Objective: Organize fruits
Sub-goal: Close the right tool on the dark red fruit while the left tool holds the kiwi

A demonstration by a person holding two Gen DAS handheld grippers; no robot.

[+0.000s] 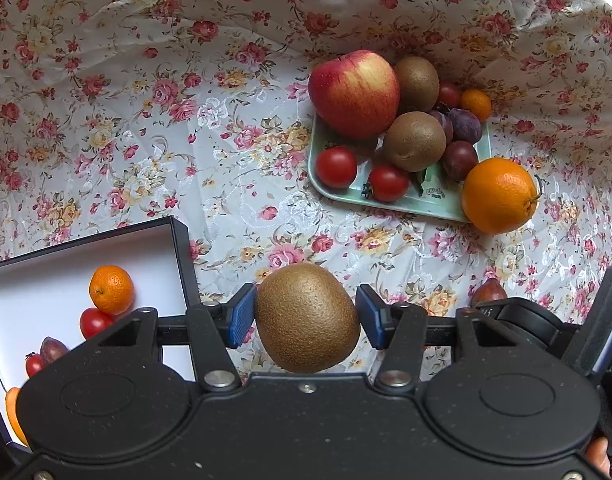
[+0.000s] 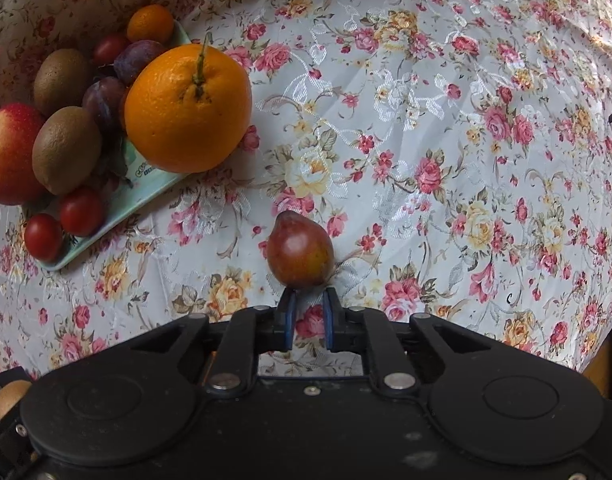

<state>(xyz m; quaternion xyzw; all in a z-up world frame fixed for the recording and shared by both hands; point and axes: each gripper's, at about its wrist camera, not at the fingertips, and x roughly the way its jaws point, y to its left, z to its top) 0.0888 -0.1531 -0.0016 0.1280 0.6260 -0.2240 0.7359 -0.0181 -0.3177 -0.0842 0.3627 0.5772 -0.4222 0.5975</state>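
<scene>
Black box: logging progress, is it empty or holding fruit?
Holding fruit. In the black box lie a mandarin, a cherry tomato and other partly hidden pieces.

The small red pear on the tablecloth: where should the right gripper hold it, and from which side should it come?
Probably across its wide lower body. The small red pear lies alone on the cloth, narrow tip pointing away from the right gripper, which must open wider first. Come straight forward from the near side.

kiwi: brown, between left gripper pads | pear: reddish, on cloth
</scene>
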